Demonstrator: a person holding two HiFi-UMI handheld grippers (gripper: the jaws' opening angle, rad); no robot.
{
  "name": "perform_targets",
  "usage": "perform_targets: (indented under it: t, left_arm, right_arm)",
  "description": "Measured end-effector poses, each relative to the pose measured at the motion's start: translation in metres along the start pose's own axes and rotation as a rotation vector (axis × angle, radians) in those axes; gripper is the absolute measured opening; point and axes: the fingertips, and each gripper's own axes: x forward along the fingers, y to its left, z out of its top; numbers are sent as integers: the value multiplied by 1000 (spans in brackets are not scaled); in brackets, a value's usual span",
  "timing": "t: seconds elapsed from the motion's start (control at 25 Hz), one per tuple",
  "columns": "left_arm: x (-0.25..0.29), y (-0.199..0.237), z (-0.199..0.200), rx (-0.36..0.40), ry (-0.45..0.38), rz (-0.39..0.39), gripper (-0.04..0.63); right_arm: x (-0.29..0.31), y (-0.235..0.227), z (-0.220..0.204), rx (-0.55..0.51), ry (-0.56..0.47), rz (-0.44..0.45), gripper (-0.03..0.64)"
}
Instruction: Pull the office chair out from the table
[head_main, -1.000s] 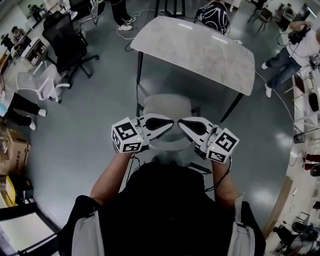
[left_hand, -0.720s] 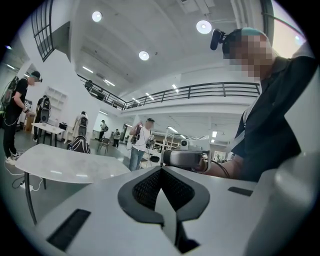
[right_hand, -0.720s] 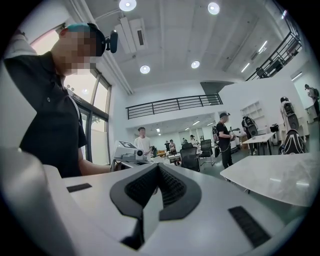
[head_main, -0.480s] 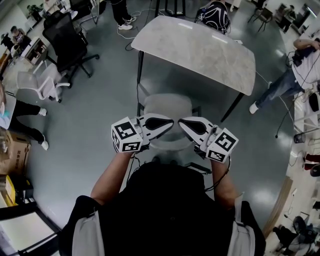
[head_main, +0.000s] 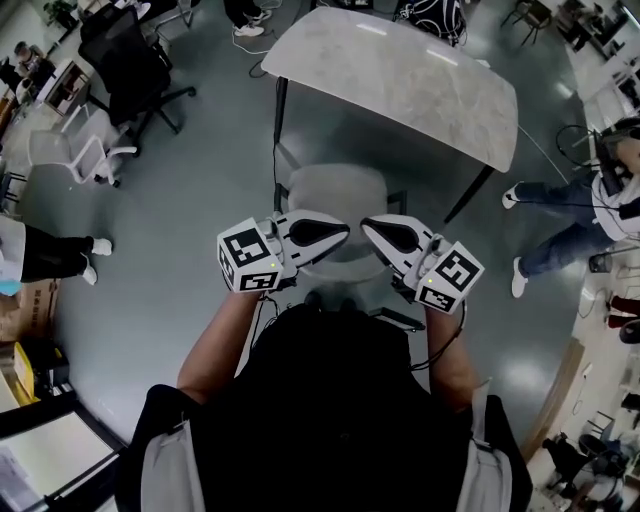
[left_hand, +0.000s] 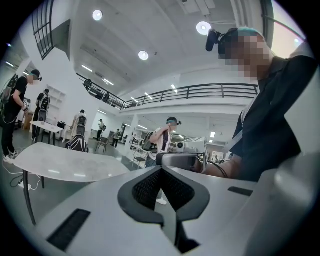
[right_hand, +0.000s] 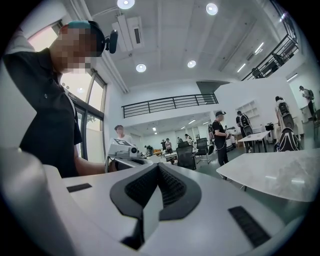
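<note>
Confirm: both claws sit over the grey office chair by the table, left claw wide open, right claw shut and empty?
Not quite. The left claw is shut too, jaws together with nothing between, as the left gripper view shows. The rest stands: both are over the grey office chair, and the right claw is shut and empty.

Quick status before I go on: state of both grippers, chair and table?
Left gripper: jaws shut, empty, held level.
Right gripper: jaws shut, empty, tip facing the left one.
Light grey office chair: upright, by the table's near edge, ungripped.
Grey marble-look table: standing, black legs.
</note>
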Motion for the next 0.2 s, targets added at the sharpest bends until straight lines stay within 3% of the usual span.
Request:
perform_targets:
  t: [0.2]
  left_arm:
    - [0, 5, 1, 3, 0, -2, 12]
  right_arm:
    - [5, 0, 4, -27, -16, 17, 18]
